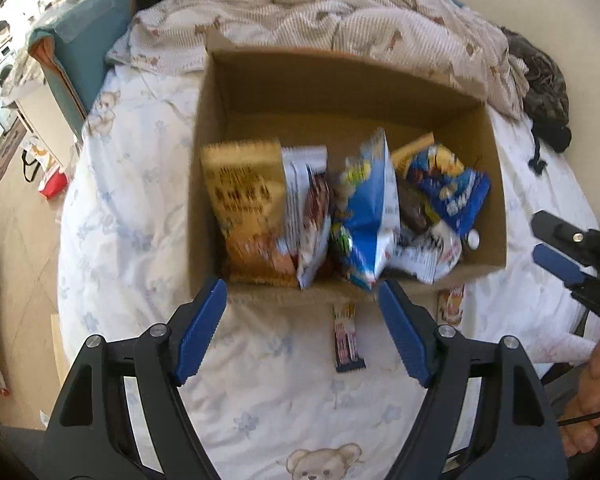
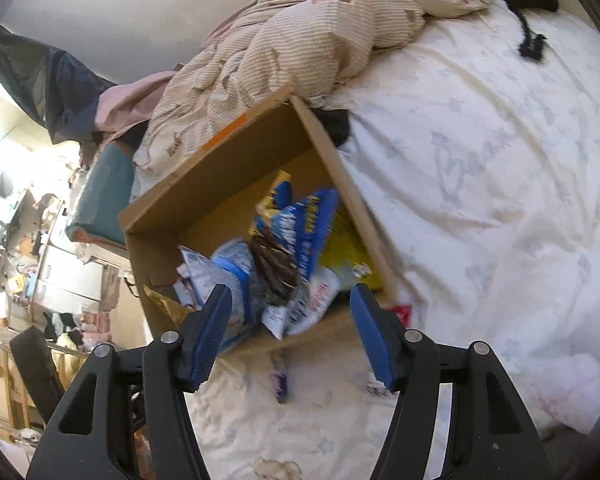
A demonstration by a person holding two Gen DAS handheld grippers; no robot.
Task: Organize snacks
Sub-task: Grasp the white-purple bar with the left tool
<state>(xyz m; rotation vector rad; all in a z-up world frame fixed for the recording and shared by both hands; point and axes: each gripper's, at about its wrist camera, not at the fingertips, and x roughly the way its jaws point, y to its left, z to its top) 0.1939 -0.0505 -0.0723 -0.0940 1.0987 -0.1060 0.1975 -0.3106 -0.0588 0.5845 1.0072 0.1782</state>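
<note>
A: The left hand-held gripper [image 1: 302,286] hangs with its blue pads spread wide and nothing between them, over the near rim of the cardboard box [image 1: 496,184] that sits on the bed [image 1: 140,208]. Packets already crowd the near half of that box: a tan biscuit bag [image 1: 246,208] on the left, a blue-and-white snack bag [image 1: 366,208] in the middle, another blue chip bag [image 1: 448,188] to the right.

B: And what is left outside?

A: In this view, a slim snack bar [image 1: 346,338] lies on the sheet just in front of the box, between the pads, and a small sachet [image 1: 451,305] lies beside the near right corner. I judge the bar is the next pick. Come down with the pads astride its narrow width, not its length, and press lightly into the soft bedding so the lower edges get under the wrapper.

B: The other side?

A: From the right wrist, the right hand-held gripper [image 2: 290,294] is also parted and empty, above the box's [image 2: 228,176] near edge, with the same bar [image 2: 280,380] blurred on the sheet below it and something small and red [image 2: 402,314] beside the box corner. What that is I cannot tell.

B: Any caution?

A: Both tools hover near the same spot, so let one take the bar and the other the sachet. Drop them into the empty far half of the box
</note>
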